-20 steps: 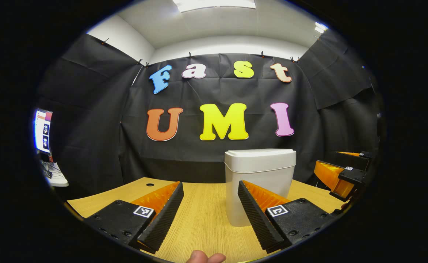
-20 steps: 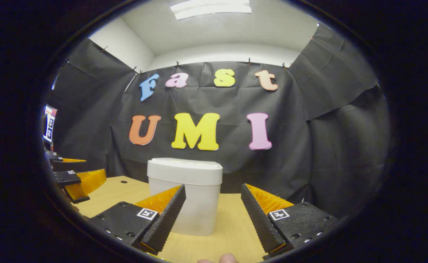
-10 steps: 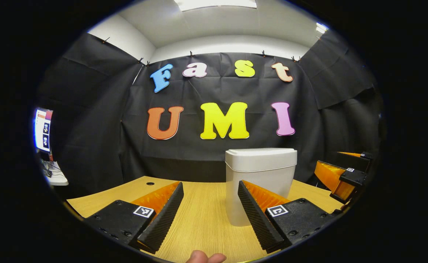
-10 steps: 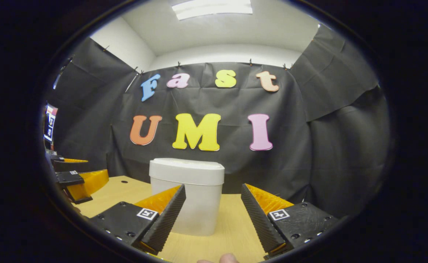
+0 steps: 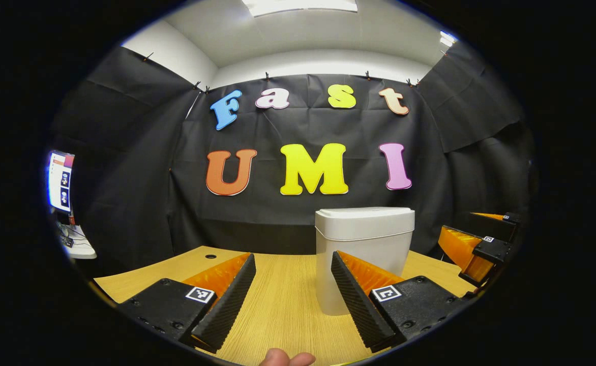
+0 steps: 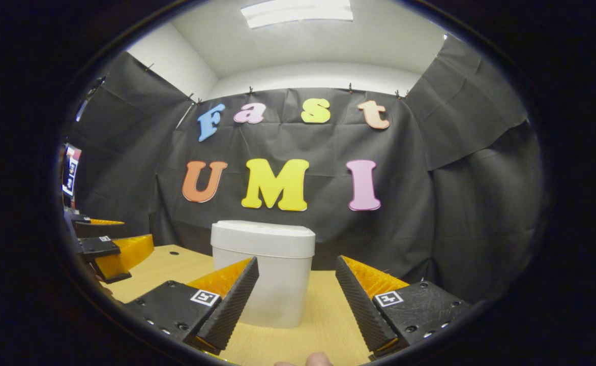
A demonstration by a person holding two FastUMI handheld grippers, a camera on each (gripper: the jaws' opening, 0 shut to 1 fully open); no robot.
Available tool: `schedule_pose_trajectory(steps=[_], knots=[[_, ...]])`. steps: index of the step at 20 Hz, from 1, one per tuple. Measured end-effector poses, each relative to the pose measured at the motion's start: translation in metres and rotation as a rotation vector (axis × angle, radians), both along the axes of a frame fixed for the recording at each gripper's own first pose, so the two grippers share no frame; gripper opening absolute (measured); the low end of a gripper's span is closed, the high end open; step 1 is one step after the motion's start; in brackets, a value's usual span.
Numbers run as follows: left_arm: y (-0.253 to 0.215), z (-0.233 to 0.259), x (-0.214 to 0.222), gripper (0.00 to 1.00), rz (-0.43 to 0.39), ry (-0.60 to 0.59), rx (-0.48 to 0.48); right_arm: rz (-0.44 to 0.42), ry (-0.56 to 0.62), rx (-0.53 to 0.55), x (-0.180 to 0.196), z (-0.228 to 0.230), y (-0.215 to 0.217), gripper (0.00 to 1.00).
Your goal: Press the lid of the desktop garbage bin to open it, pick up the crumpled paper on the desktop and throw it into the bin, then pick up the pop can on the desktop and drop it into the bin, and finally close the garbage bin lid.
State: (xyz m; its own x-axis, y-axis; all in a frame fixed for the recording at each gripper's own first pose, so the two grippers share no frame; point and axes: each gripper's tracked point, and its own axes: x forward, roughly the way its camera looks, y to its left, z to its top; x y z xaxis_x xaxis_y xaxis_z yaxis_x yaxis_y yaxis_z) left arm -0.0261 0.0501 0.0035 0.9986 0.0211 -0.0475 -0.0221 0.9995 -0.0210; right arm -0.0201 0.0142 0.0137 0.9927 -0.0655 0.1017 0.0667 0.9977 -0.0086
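White lidded bin [image 5: 364, 254] beyond left gripper [image 5: 293, 264] and right gripper [image 6: 297, 267], fingers wide, empty.

both views sit low over the desk [image 5: 282, 305], facing the back wall. the left gripper view has the bin [image 5: 364, 254] right of centre, the right gripper view left of centre [image 6: 262, 274], equally near.

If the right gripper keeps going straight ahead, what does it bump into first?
Probably the bin. In the right gripper view it stands on the table just ahead of the open right gripper, a little toward one finger. Its body would likely be met first, though the depth is hard to judge.
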Motion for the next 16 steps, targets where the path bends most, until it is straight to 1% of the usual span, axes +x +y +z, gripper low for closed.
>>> schedule_pose_trajectory(steps=[3, 4, 7, 8, 9, 10, 11, 15, 16], knots=[[0.0005, 0.0012, -0.0005, 0.96, 0.002, -0.002, 0.003, 0.001, 0.004, 0.0, 0.0005, -0.0011, 0.0016, 0.96], [0.0009, 0.0026, -0.0006, 0.96, 0.003, -0.005, 0.005, -0.001, 0.003, 0.001, 0.0003, -0.0011, 0.0008, 0.94], [0.0009, 0.0046, 0.0002, 0.96, 0.007, -0.014, 0.003, -0.004, 0.0, 0.013, 0.0001, 0.0004, -0.0009, 0.94], [0.0011, 0.0039, 0.0006, 0.96, 0.009, -0.014, 0.001, -0.003, 0.001, 0.015, -0.0001, 0.0, -0.0005, 0.96], [0.0008, 0.0031, 0.0004, 0.96, 0.01, -0.01, -0.002, -0.003, 0.001, 0.015, -0.0001, -0.0008, -0.0002, 0.96], [0.0012, 0.0017, 0.0004, 0.96, 0.011, -0.009, -0.002, -0.002, 0.003, 0.011, 0.0002, -0.0017, 0.0, 0.94], [0.0012, 0.0027, 0.0, 0.96, 0.013, -0.009, -0.001, -0.002, 0.005, 0.008, 0.001, -0.0021, 0.0015, 0.96], [0.0013, 0.0034, 0.0005, 0.96, 0.014, -0.012, -0.004, -0.002, 0.01, 0.01, 0.0013, -0.0036, 0.0004, 0.96], [0.0009, 0.0042, 0.0002, 0.96, 0.013, -0.011, -0.004, -0.002, 0.009, 0.014, 0.001, -0.0032, -0.0002, 0.94]])
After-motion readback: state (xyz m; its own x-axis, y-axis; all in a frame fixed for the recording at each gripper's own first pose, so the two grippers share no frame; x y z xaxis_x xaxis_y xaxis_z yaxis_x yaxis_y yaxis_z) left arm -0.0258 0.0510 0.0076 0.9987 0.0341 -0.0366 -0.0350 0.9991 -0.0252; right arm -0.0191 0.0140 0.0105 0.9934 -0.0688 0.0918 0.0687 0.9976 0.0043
